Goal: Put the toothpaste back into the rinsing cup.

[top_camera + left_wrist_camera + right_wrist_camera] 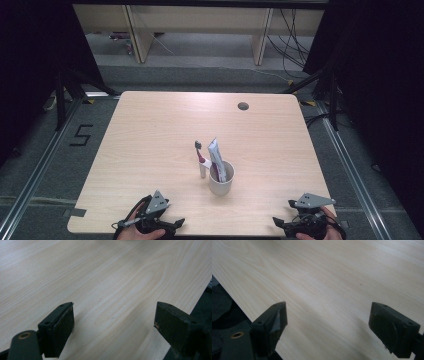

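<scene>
While each hand-held gripper [159,223] [295,223] gapes empty at the near edge, the wooden table [150,135] bears a cup [221,184] amid black curtains [30,60].

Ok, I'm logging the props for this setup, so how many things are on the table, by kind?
White ceramic cup: 1
Toothpaste tube, white and red, standing in the cup: 1
Toothbrush with a dark head, upright beside the cup: 1
Total: 3

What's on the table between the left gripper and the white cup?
Nothing: in the high view, only bare wooden table lies between the left gripper and the white cup.
</scene>
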